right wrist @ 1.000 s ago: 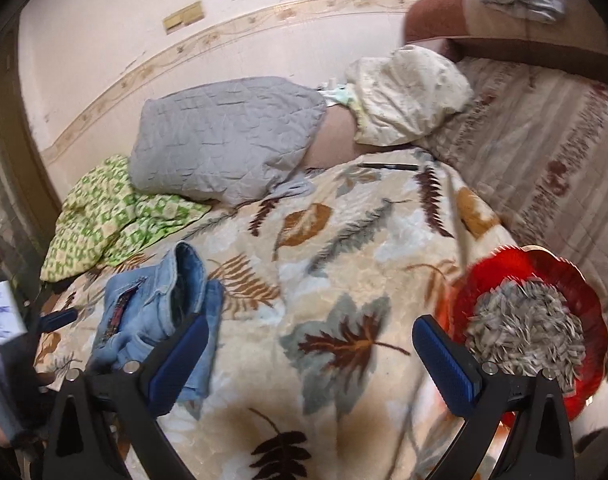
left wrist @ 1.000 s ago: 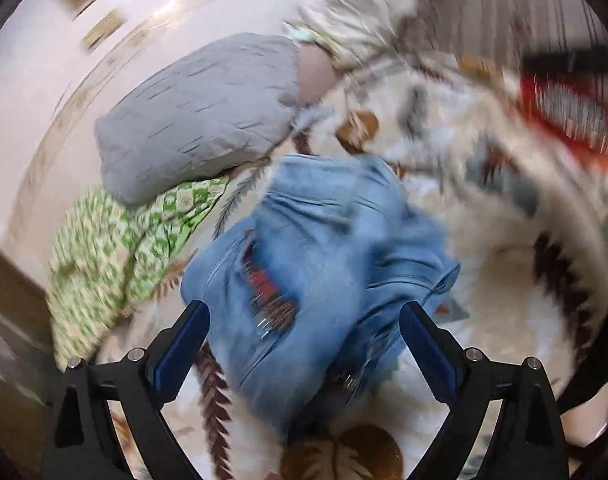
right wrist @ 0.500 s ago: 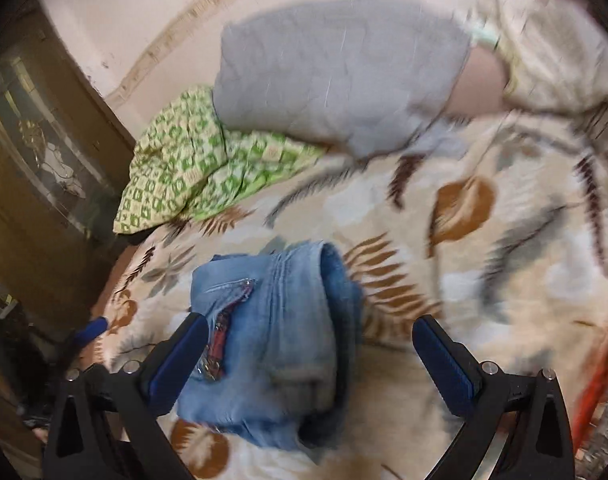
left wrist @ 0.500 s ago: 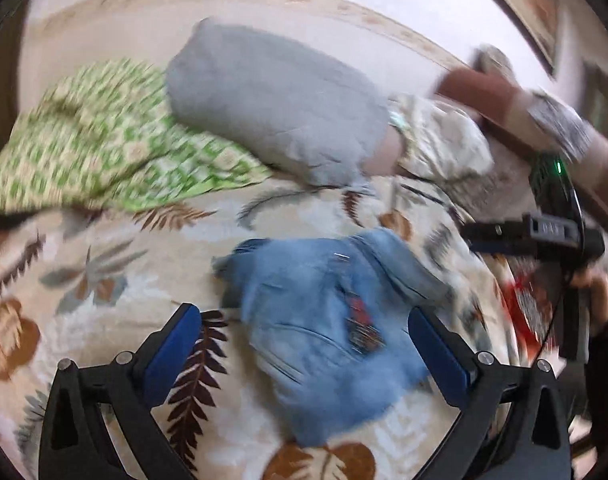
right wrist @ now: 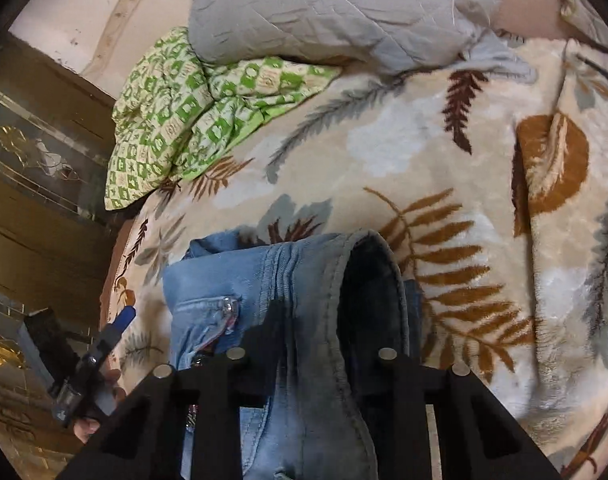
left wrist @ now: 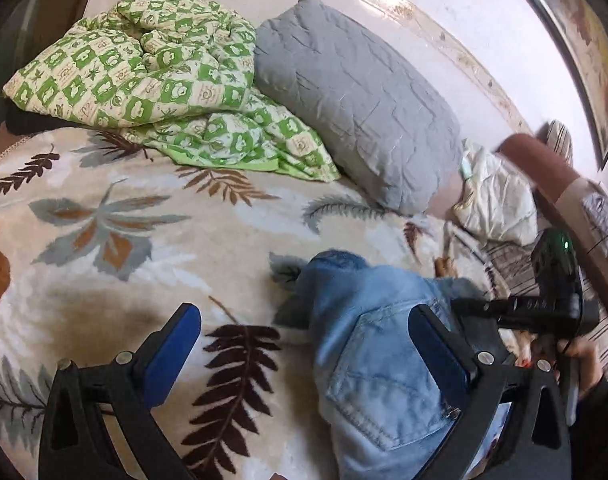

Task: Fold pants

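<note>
A bunched-up green and white checked quilt [left wrist: 144, 76] lies at the far left of the bed. Right of it leans a big grey quilted pillow [left wrist: 356, 92]. A soft cream blanket with brown and grey leaves [left wrist: 116, 240] covers the bed. The left gripper [left wrist: 304, 344] has its blue pads wide apart, holding nothing; the left pad is over the blanket and the right pad over the crumpled light blue denim pants [left wrist: 376, 364]. The pants lie near the front, right of middle. The right gripper [right wrist: 310, 344] has just been closing, and now its black jaws pinch the pants' waistband.
</note>
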### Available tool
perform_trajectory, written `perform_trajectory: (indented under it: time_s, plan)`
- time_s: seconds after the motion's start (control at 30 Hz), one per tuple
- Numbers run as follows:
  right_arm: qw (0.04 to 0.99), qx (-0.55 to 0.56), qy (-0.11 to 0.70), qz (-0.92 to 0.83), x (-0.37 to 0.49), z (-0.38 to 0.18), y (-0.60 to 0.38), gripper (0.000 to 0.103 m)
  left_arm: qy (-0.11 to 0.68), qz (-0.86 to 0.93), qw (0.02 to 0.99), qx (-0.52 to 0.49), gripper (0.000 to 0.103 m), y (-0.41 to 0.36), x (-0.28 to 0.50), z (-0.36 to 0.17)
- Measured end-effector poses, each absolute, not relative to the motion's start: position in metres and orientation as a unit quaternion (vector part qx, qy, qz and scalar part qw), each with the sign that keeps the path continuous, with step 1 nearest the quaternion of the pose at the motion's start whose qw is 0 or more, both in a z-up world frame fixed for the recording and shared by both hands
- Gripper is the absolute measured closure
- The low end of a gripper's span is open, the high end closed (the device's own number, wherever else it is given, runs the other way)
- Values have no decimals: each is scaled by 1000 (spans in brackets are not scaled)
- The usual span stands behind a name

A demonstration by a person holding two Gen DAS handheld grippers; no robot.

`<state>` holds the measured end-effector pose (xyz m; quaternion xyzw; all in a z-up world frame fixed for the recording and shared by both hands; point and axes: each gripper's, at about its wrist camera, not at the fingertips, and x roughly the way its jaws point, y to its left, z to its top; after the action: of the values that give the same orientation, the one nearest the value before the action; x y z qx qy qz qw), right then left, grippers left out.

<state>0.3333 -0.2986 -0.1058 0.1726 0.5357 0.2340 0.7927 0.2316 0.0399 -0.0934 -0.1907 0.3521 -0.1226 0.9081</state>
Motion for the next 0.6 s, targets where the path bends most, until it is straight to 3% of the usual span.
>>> perform_trajectory:
  time_s: [0.2,0.4,0.57,0.6]
  plan:
    - [796,216,524,214,305,-84,-327,94,349,-137,908,-190,0,36,231,-89]
    - [764,239,575,171,319,-142,-336,97,360,-135,906,-178,0,29,233,-92]
    - [761,269,565,173,315,-130,-345,87,359,-124,909,-169,0,32,233,-93]
    - [766,267,558,173,310,-121,-348,72,362,-121,908,-172,0,33,234,-94]
